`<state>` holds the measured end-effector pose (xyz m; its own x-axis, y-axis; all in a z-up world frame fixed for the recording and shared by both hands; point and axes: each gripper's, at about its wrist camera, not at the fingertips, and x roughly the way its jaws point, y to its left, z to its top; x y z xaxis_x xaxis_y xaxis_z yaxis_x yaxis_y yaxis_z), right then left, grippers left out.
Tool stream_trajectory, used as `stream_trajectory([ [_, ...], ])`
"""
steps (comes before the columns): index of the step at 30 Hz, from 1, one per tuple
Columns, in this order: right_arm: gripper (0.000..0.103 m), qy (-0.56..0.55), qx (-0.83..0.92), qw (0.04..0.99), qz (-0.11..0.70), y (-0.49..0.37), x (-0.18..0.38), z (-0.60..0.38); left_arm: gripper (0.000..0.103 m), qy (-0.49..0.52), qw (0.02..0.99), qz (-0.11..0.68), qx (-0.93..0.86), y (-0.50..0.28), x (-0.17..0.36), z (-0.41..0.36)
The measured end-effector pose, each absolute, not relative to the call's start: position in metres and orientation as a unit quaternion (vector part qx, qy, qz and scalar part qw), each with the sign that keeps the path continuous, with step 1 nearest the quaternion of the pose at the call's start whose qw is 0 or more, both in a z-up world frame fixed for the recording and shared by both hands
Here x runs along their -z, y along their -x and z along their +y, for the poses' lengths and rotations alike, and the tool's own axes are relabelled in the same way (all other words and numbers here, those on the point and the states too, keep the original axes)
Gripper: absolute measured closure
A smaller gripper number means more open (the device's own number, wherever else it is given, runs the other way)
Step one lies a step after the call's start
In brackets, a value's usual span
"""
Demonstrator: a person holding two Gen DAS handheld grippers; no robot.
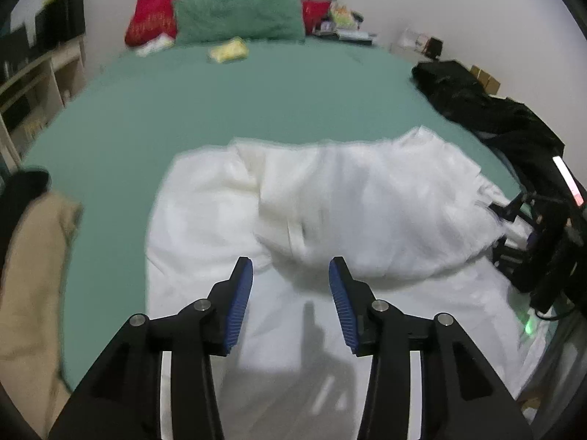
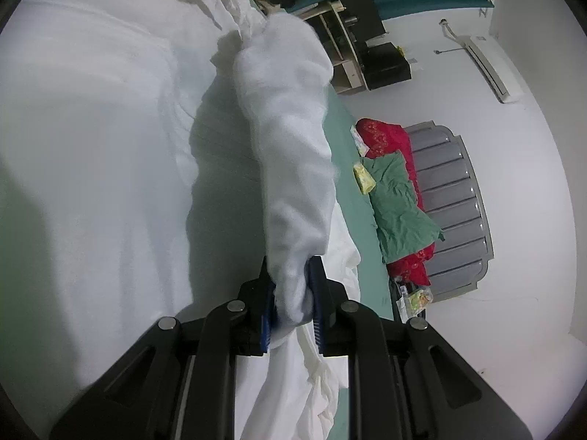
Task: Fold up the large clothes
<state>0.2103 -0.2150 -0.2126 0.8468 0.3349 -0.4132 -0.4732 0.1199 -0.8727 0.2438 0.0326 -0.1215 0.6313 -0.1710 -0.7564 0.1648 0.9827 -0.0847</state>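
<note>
Fingers of both my grippers are doing different work: my right gripper (image 2: pixel 291 300) is pinching a bunched length of the white garment (image 2: pixel 290 139), lifting it above the rest, while my left gripper (image 1: pixel 290 286) is hanging spread and empty over the same white garment (image 1: pixel 330 198) lying on the green bed sheet (image 1: pixel 220 102). I am judging this as carrying a fold across. Next, I am needing to lay the lifted part flat and square. Only the left view is showing the whole spread; only the right view is showing the grip.
</note>
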Motion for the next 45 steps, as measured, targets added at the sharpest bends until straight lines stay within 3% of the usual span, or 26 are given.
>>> stream_trajectory([
  [3, 0.076, 0.598, -0.27, 0.75, 0.082, -0.209, 0.207, -0.217, 0.052, 0.03, 0.915, 0.392, 0.093, -0.252, 0.102, 0.032],
  [5, 0.06, 0.577, -0.266, 0.764, 0.113, -0.21, 0.197, -0.224, 0.046, 0.06, 0.908, 0.402, 0.101, -0.269, 0.106, 0.028],
  [7, 0.034, 0.543, -0.262, 0.784, 0.146, -0.215, 0.18, -0.235, 0.046, 0.065, 0.901, 0.416, 0.103, -0.283, 0.116, 0.023],
  [8, 0.031, 0.525, -0.266, 0.791, 0.167, -0.213, 0.177, -0.241, 0.046, 0.06, 0.898, 0.425, 0.102, -0.287, 0.124, 0.018],
  [14, 0.029, 0.321, -0.3, 0.852, 0.285, -0.227, 0.136, -0.291, 0.046, 0.057, 0.87, 0.48, 0.096, -0.292, 0.171, 0.0],
  [17, 0.029, 0.137, -0.343, 0.866, 0.338, -0.259, 0.121, -0.311, 0.047, 0.03, 0.871, 0.482, 0.087, -0.283, 0.179, -0.006],
  [21, 0.029, -0.173, -0.339, 0.806, 0.454, -0.308, 0.168, -0.331, 0.053, 0.011, 0.87, 0.488, 0.077, -0.277, 0.182, -0.01],
  [23, 0.029, -0.205, -0.32, 0.78, 0.498, -0.321, 0.194, -0.32, 0.058, 0.011, 0.869, 0.489, 0.072, -0.277, 0.183, -0.011],
  [24, 0.031, -0.203, -0.321, 0.78, 0.498, -0.322, 0.197, -0.314, 0.064, 0.01, 0.869, 0.49, 0.068, -0.278, 0.184, -0.011],
  [26, 0.051, -0.175, -0.325, 0.785, 0.497, -0.321, 0.194, -0.299, 0.076, 0.01, 0.87, 0.489, 0.058, -0.282, 0.185, -0.01],
  [27, 0.071, -0.164, -0.324, 0.787, 0.499, -0.319, 0.192, -0.294, 0.097, 0.011, 0.872, 0.486, 0.053, -0.282, 0.184, -0.008],
  [28, 0.091, -0.16, -0.327, 0.786, 0.499, -0.316, 0.189, -0.291, 0.101, 0.019, 0.874, 0.481, 0.057, -0.283, 0.181, -0.004],
  [36, 0.091, -0.065, -0.323, 0.854, 0.403, -0.335, 0.122, -0.266, 0.101, -0.015, 0.918, 0.393, 0.052, -0.286, 0.134, -0.015],
  [44, 0.09, -0.051, -0.253, 0.851, 0.457, -0.379, 0.173, -0.279, 0.099, -0.008, 0.882, 0.469, 0.05, -0.323, 0.18, -0.004],
  [45, 0.086, -0.049, -0.252, 0.849, 0.462, -0.377, 0.176, -0.283, 0.097, -0.001, 0.883, 0.467, 0.053, -0.32, 0.181, -0.001],
])
